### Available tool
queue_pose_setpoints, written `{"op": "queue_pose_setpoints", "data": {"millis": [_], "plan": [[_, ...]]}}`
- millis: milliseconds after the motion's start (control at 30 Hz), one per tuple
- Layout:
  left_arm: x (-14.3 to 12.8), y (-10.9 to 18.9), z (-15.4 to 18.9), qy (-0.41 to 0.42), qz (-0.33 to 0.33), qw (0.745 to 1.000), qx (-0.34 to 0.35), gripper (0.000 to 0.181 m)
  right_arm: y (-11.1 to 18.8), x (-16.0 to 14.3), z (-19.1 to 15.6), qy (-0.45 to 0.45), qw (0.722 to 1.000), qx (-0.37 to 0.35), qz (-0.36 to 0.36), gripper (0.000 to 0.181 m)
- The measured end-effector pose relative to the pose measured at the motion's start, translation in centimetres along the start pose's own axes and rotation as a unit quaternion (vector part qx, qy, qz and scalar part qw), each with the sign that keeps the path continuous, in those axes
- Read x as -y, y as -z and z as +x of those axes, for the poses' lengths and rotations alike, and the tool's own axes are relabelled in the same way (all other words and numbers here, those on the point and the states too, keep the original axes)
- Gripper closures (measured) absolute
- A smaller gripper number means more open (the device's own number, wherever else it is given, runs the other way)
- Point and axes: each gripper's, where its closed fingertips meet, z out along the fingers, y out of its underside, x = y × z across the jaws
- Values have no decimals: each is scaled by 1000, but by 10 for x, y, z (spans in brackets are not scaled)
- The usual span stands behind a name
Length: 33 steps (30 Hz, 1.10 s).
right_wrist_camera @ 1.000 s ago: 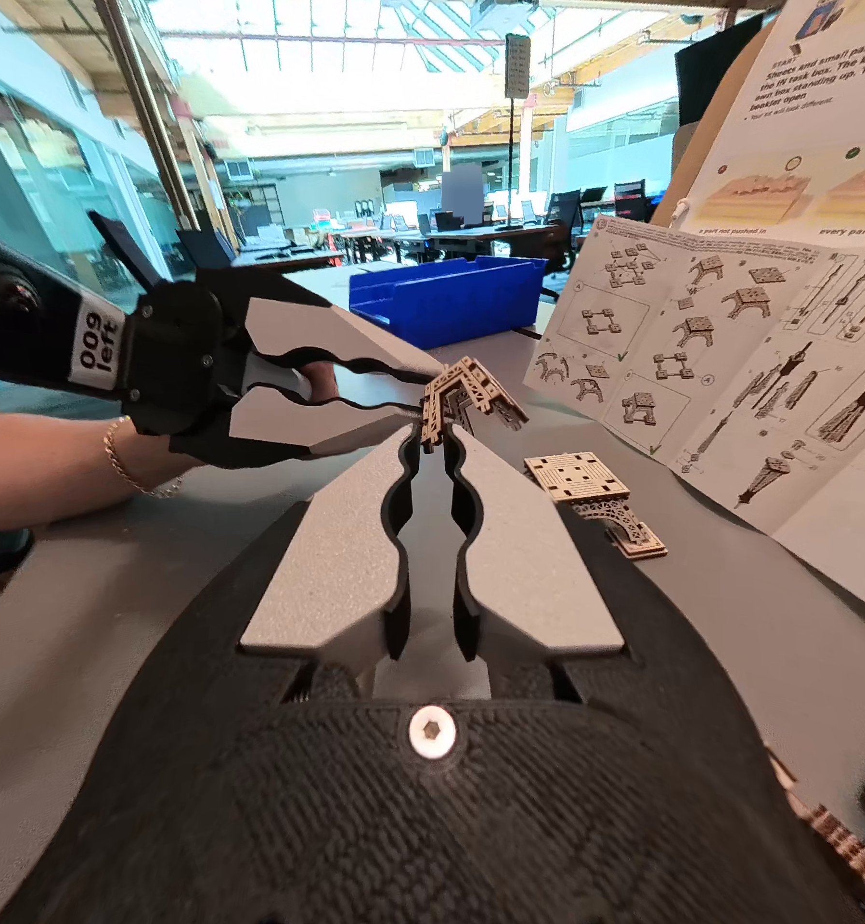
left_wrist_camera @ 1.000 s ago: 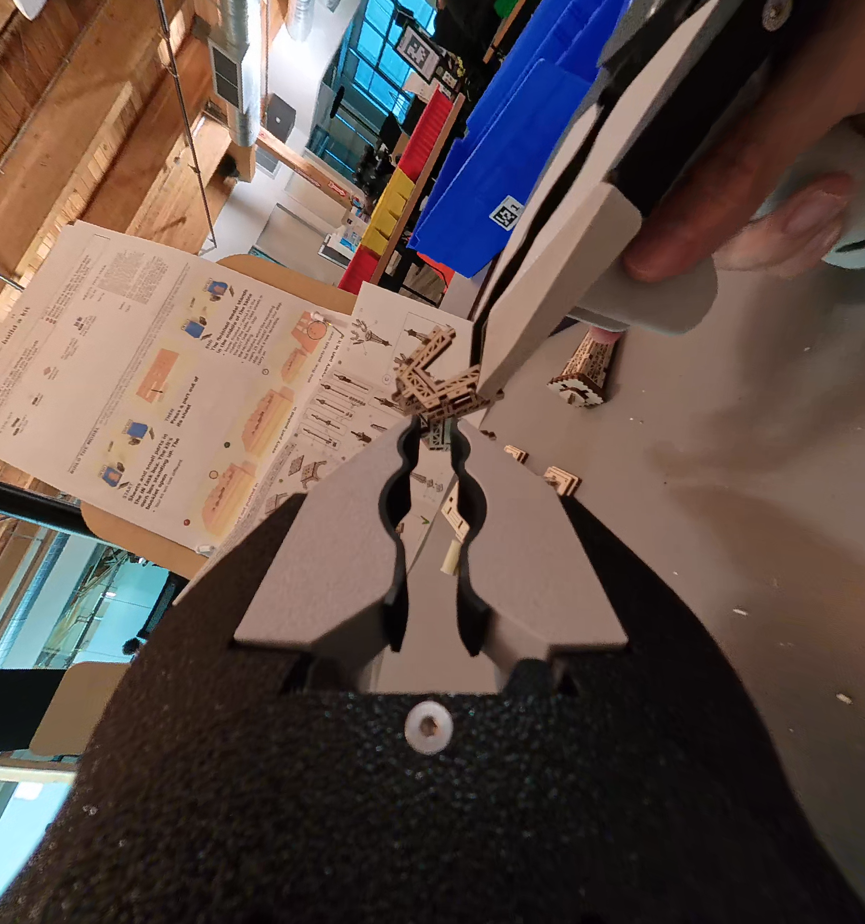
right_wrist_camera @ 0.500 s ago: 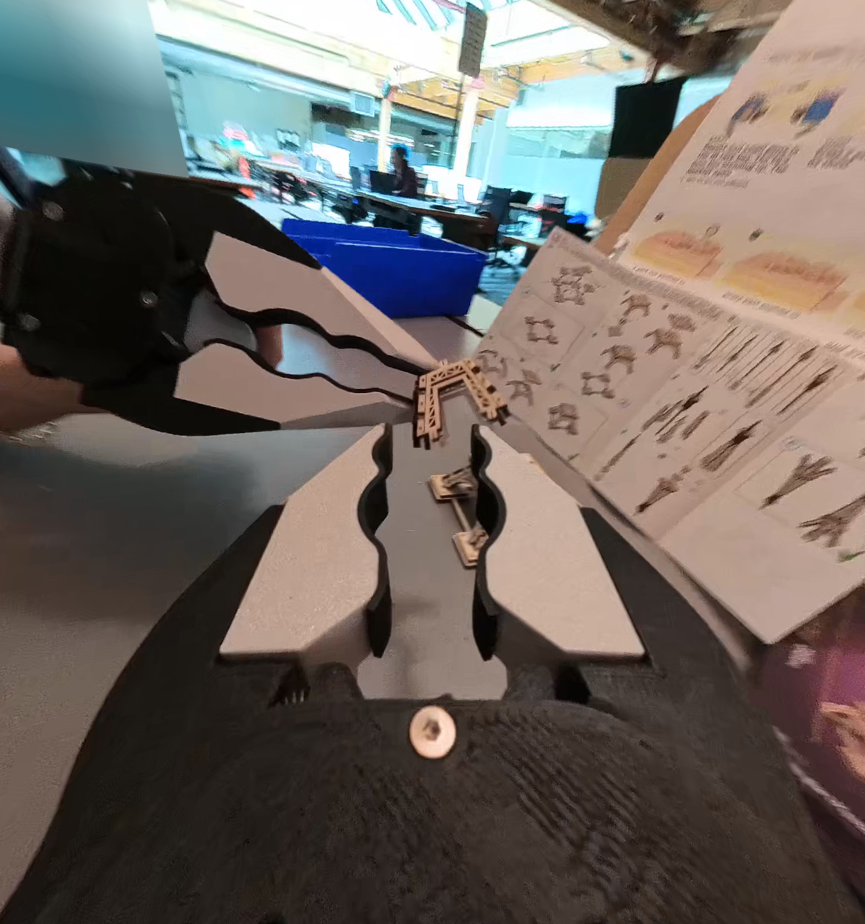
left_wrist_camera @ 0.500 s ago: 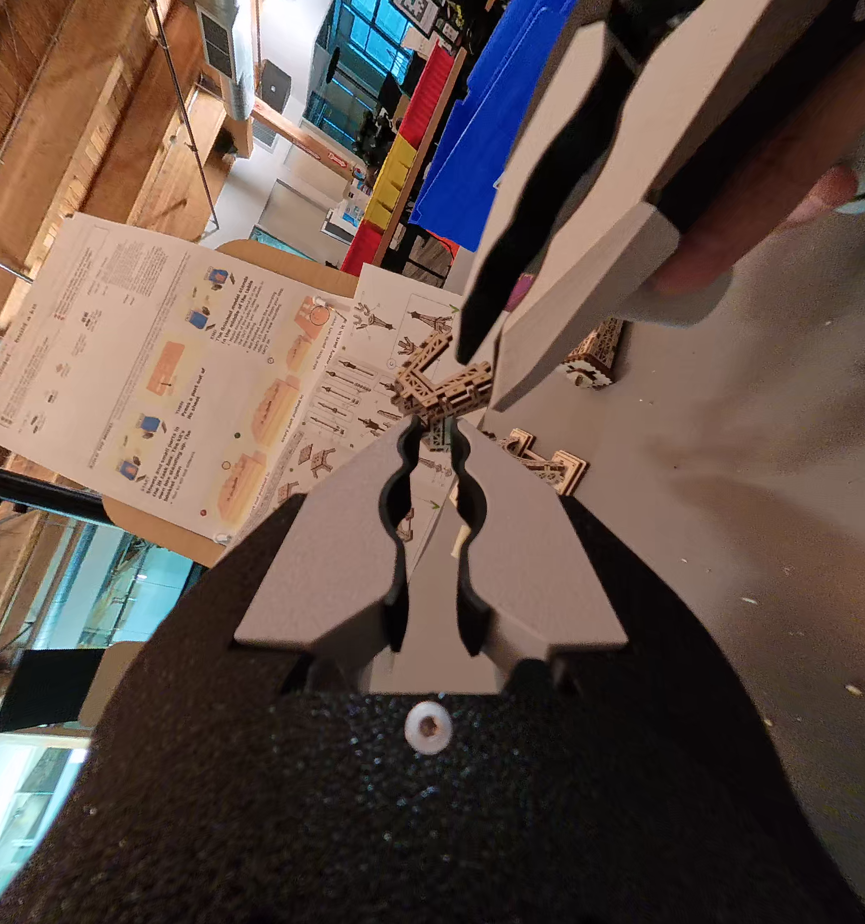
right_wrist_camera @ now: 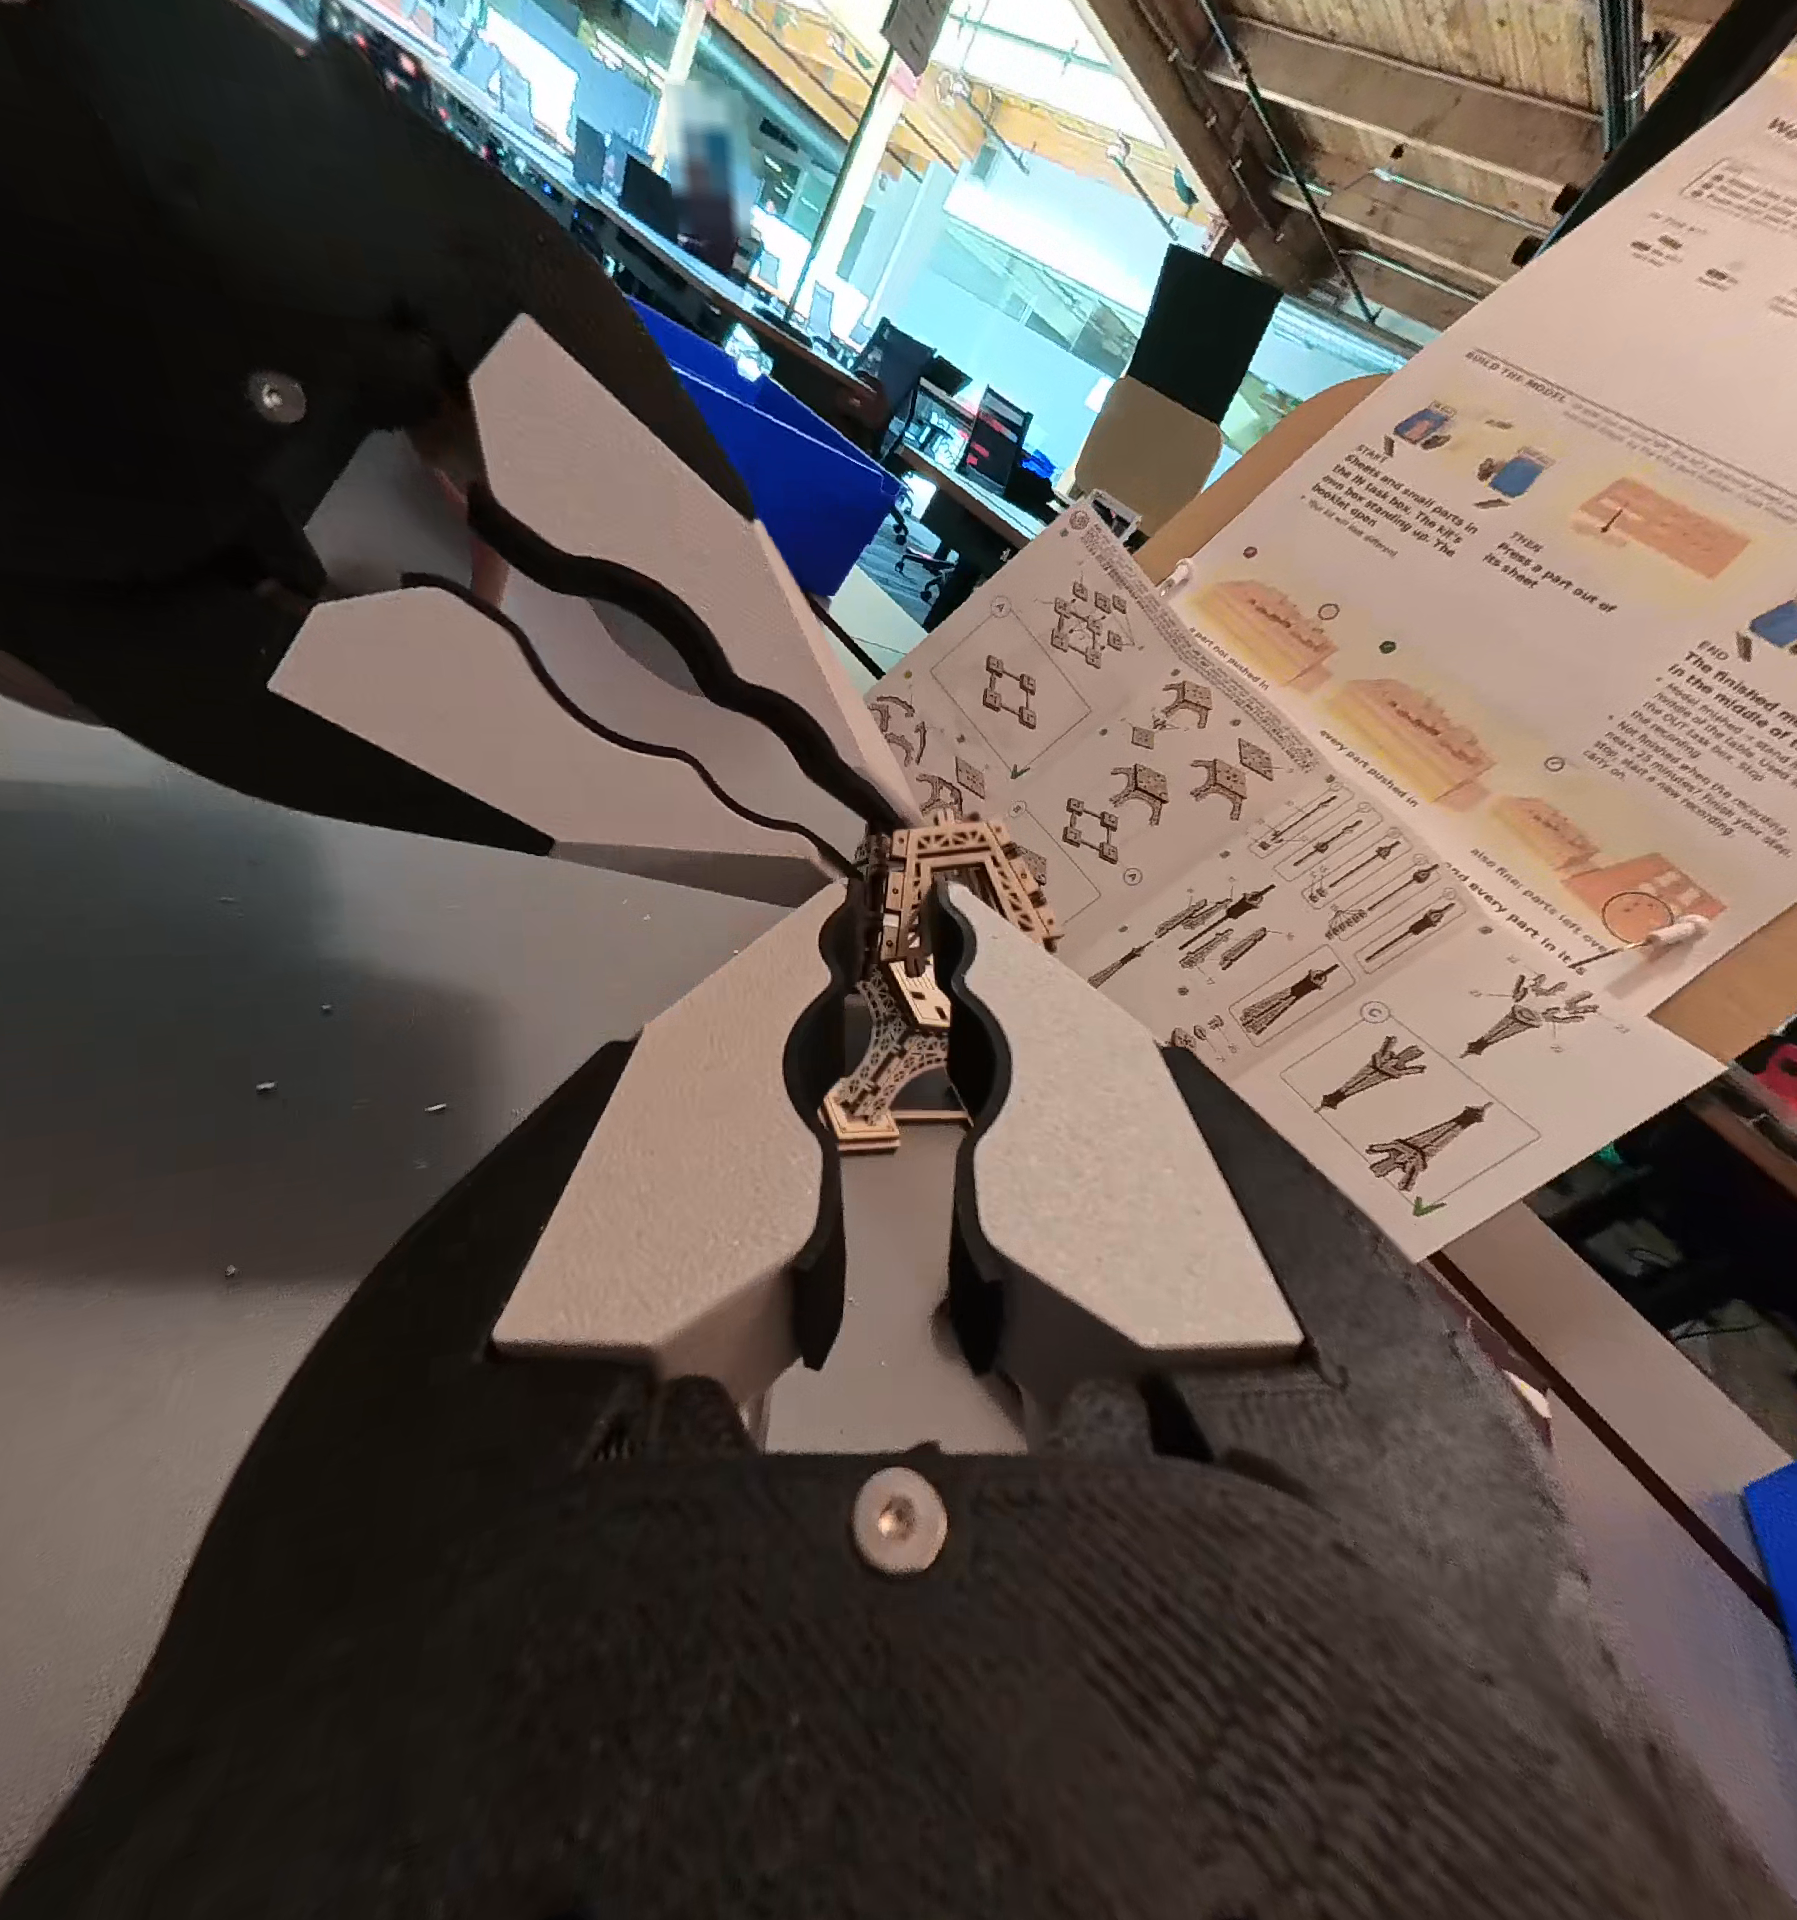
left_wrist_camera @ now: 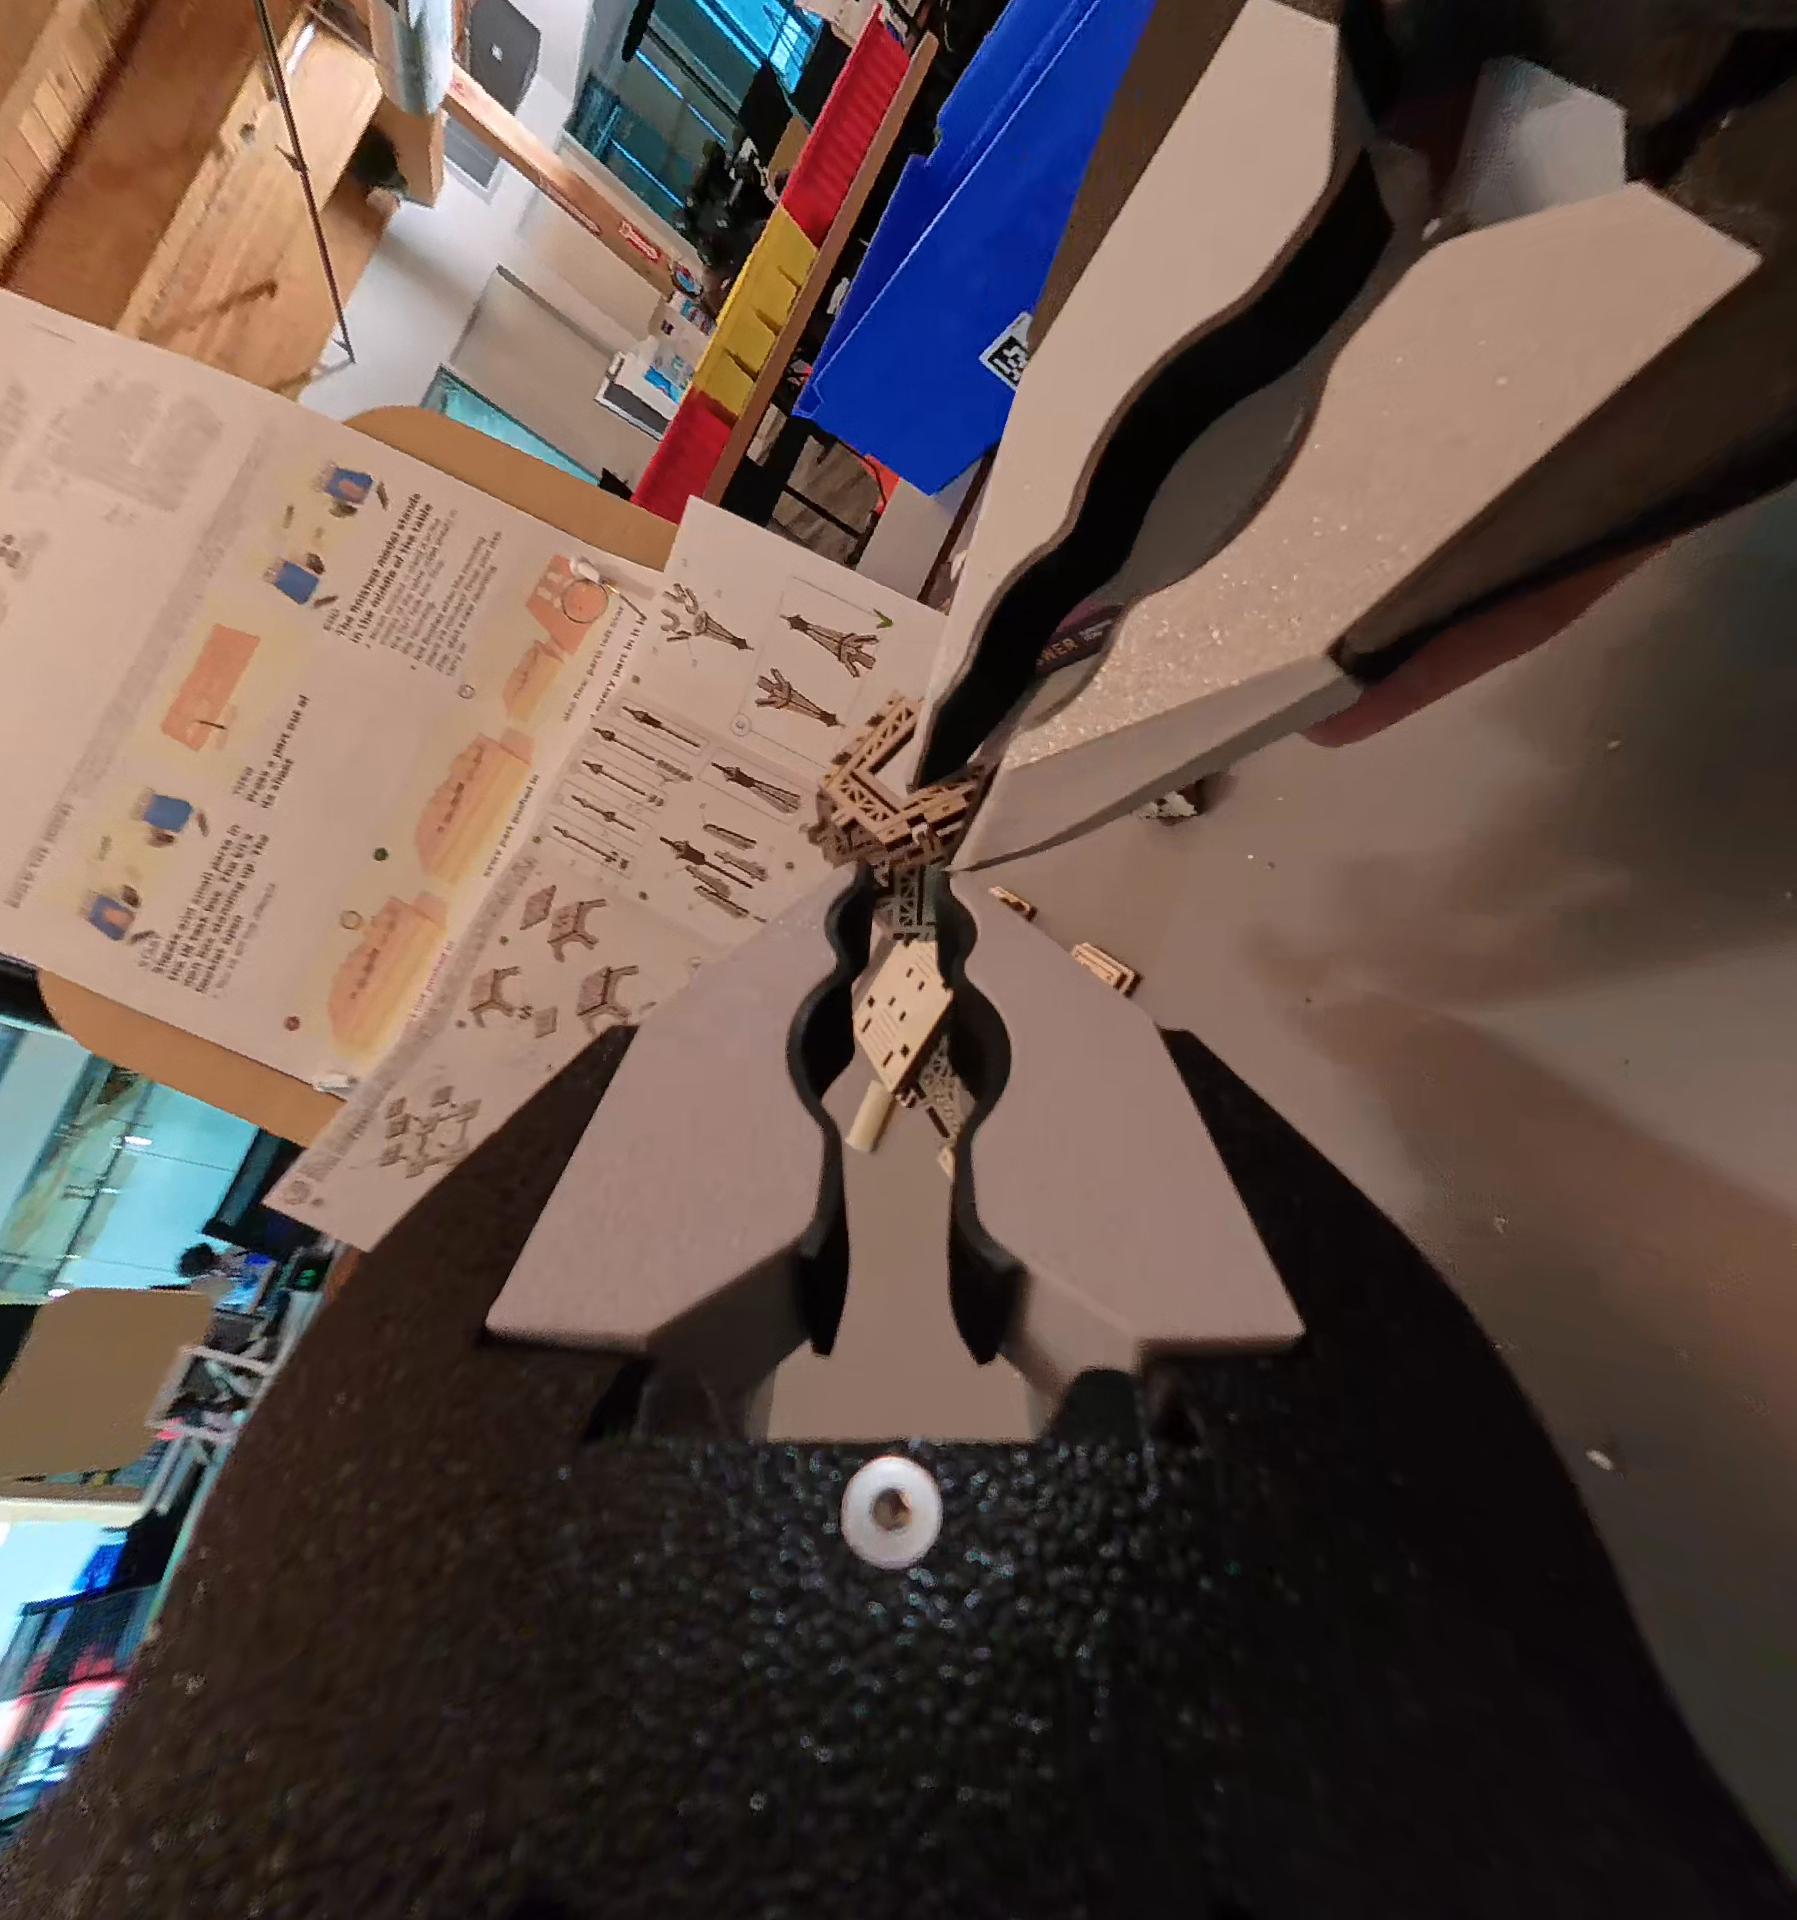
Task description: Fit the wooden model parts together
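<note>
A small wooden lattice frame (left_wrist_camera: pixel 866 795), bent in an L, is held in the air between both grippers; it also shows in the right wrist view (right_wrist_camera: pixel 961 847). My left gripper (left_wrist_camera: pixel 899 883) is shut on its lower end. My right gripper (right_wrist_camera: pixel 894 896) is shut on another part of it and meets the left one tip to tip. A wooden tower base (left_wrist_camera: pixel 899 1013) with a square top and lattice legs shows through the gap between the fingers, below the frame, and also in the right wrist view (right_wrist_camera: pixel 889 1055). I cannot tell whether the frame touches it.
An open instruction booklet (left_wrist_camera: pixel 665 831) (right_wrist_camera: pixel 1289 883) and a printed sheet (left_wrist_camera: pixel 198 675) (right_wrist_camera: pixel 1600 520) stand behind the work spot. Small loose wooden parts (left_wrist_camera: pixel 1107 966) lie on the grey table (left_wrist_camera: pixel 1496 1039) (right_wrist_camera: pixel 198 987). A blue bin (left_wrist_camera: pixel 935 260) (right_wrist_camera: pixel 769 447) is farther back. The grippers are tip to tip, or close to it.
My right gripper, shut a second ago and open half a second ago, has closed on the frame again. Both grippers have moved so that the tower base now lies under their fingers.
</note>
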Motion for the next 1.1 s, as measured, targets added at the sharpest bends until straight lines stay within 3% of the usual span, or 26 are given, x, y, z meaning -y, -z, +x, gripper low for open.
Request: {"op": "queue_pose_setpoints", "data": {"millis": [400,533,767,933,1100], "plan": [[-16,-4,0,70,-10,997,-40,172,6,0,-4,69,996,60,25,168],[-18,-3,4,113,4,990,-85,172,9,-9,8,168,985,35,-1,169],[-12,1,16,179,31,971,-157,172,5,-7,-2,306,952,-5,-9,163],[-8,3,17,186,38,967,-170,172,6,-5,-5,328,945,-7,0,179],[-9,1,18,176,30,970,-162,172,6,-4,-6,317,949,-1,-2,179]]}}
